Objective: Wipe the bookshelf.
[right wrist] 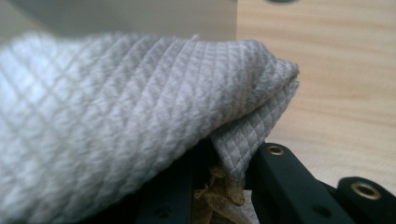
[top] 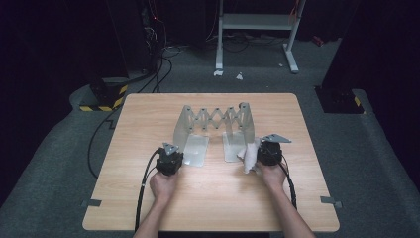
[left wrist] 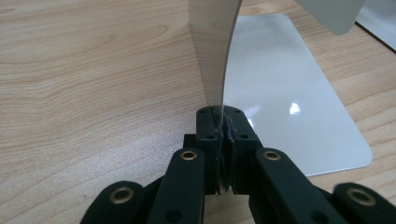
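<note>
Centre of the high view: a grey metal expandable bookend rack with a scissor-lattice back [top: 216,121] stands on the light wooden table [top: 148,198]. At lower left of centre, the left gripper [top: 169,157] has its jaws clamped narrowly on the thin upright edge of the rack's left plate [left wrist: 215,56]. At lower right of centre, the right gripper [top: 269,151] pinches a folded grey quilted cloth [right wrist: 116,116], held against the rack's right plate [top: 233,146].

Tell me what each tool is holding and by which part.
The left tool is shut on the metal bookend rack, gripping the thin edge of its left upright plate. The right tool is shut on a folded white cloth, pinched near its fold.
</note>
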Motion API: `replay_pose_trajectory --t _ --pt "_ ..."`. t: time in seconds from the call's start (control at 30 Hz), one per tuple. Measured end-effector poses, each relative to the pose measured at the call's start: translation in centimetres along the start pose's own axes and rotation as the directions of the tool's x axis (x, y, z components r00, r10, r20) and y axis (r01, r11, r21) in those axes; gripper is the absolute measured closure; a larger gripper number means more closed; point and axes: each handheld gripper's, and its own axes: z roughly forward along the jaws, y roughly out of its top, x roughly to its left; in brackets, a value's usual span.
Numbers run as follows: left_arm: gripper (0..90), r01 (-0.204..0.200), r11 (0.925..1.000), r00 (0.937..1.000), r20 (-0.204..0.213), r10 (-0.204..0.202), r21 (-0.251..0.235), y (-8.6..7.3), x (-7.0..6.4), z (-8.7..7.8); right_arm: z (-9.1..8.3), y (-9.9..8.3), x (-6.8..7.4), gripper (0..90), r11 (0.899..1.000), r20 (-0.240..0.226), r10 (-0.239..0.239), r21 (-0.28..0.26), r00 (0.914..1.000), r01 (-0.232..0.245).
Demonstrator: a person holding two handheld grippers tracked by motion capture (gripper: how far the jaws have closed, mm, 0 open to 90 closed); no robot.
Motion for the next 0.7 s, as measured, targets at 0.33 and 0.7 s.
replay_pose_trajectory --t 0.33,0.7 --pt "85.3 0.0 1.0 1.0 0.004 0.0 -0.001 -0.1 -0.1 -0.1 -1.8 2.3 0.1 81.4 0.999 -0.014 -0.014 -0.052 0.9998 0.013" --pt "85.3 0.008 1.0 0.9999 0.012 -0.008 -0.001 -0.1 0.0 -0.1 -3.8 4.5 0.6 81.4 0.99 -0.015 -0.05 -0.133 0.9987 0.047"
